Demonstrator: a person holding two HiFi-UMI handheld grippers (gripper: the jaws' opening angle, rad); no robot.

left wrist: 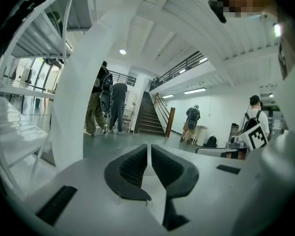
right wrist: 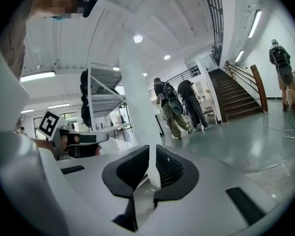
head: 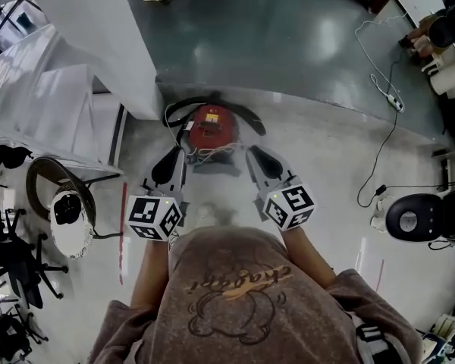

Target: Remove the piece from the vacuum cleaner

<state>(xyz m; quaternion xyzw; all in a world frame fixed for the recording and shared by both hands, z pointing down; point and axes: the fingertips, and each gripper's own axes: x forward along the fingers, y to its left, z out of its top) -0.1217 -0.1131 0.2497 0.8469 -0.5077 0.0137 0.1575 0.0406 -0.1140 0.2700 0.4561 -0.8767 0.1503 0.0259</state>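
Red round vacuum cleaner (head: 212, 126) with black hose (head: 176, 112): standing on the pale floor (head: 311, 120), between and just beyond both tool tips. Left black-jawed tool (head: 169, 163) clenched, gripping nothing. Right black-jawed tool (head: 261, 162) likewise clenched and empty. Farther out, white cable (head: 385, 89) trailing across the floor.

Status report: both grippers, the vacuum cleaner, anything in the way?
Left gripper shut, empty; right gripper shut, empty. Red round canister vacuum cleaner on floor ahead, untouched. Black hose curls round it; pale cord across its front.
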